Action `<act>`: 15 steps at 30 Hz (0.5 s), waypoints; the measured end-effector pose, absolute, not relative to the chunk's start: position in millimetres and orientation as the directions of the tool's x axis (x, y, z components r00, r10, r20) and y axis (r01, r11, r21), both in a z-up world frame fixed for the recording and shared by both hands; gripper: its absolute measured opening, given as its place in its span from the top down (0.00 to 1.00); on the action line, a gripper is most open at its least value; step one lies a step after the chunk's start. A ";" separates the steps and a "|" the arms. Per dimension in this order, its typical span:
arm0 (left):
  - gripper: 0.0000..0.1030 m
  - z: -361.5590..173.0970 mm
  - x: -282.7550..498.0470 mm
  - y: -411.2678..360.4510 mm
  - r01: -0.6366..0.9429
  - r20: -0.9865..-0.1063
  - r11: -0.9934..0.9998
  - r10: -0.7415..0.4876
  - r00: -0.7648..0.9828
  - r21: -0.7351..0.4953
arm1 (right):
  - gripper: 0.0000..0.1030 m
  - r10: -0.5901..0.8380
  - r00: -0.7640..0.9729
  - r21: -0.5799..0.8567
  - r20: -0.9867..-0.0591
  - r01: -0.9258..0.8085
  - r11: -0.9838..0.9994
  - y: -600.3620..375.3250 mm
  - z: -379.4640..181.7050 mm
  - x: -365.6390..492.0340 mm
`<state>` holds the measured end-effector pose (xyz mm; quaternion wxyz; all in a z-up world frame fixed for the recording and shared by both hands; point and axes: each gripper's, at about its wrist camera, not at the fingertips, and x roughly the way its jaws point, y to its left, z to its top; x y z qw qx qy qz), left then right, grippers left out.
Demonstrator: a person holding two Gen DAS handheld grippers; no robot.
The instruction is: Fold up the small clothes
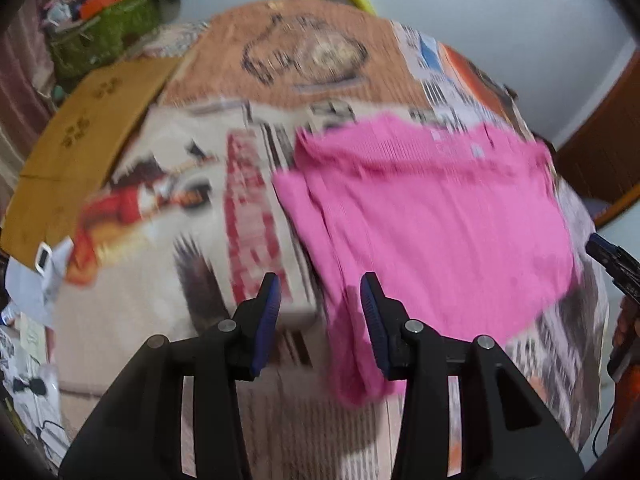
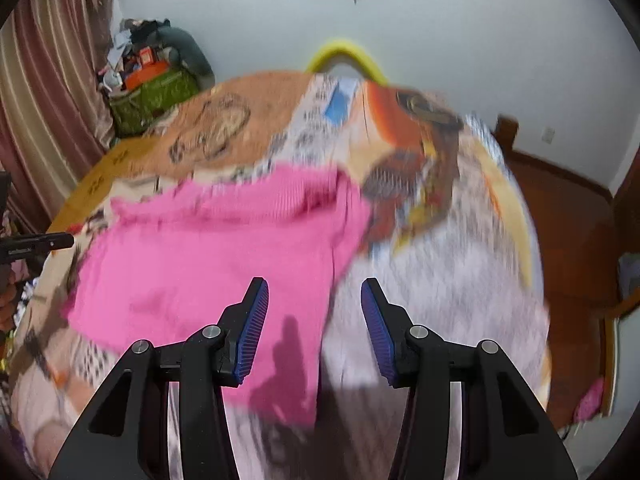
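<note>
While the left wrist camera looks down, the left gripper (image 1: 320,292) hangs over the tabletop (image 1: 168,288) with its two blue pads wide apart and nothing between them. A pink top (image 1: 432,220) lies spread out flat on the tabletop, to the right of the middle. One pink corner hangs down near the front edge, just beside the right-hand pad of the left gripper. The tabletop is covered with newspaper sheets (image 1: 248,200) full of pictures and print. A brown cloth with a dark drawing (image 1: 304,52) covers the far part. A yellow-brown card (image 1: 84,136) lies at the far left. The tip of the right gripper (image 1: 612,256) pokes in at the right edge, close to the side of the pink top. A green bag (image 1: 104,36) full of stuff sits in the far left corner of the room.

From the right wrist camera, the right gripper (image 2: 314,292) also has its blue pads wide apart and holds nothing. The pink top (image 2: 208,256) lies on the left and middle of the tabletop (image 2: 440,280). Its near right corner sits below the gap between the pads, with a dark shadow on it. The left gripper (image 2: 40,242) shows at the left edge. Both pictures are blurry. A yellow curved thing (image 2: 348,54) stands behind the tabletop by the white wall.
</note>
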<state>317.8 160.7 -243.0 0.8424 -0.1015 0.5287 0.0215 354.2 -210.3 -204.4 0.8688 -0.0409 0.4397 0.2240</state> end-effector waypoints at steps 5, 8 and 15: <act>0.60 -272.0 300.5 137.3 -0.118 -0.920 0.980 -0.104 0.377 -0.159 | 0.57 0.350 0.464 0.154 -0.814 -0.408 0.900 -214.2 -234.7 335.2; 0.75 -273.3 297.2 130.5 -0.114 -0.912 0.983 -0.088 0.400 -0.145 | 0.61 0.369 0.463 0.171 -0.805 -0.416 0.893 -210.1 -234.5 332.1; 0.94 -263.3 291.2 127.8 -0.121 -0.902 0.983 -0.076 0.425 -0.140 | 0.95 0.401 0.427 0.209 -0.810 -0.429 0.879 -201.8 -238.7 327.4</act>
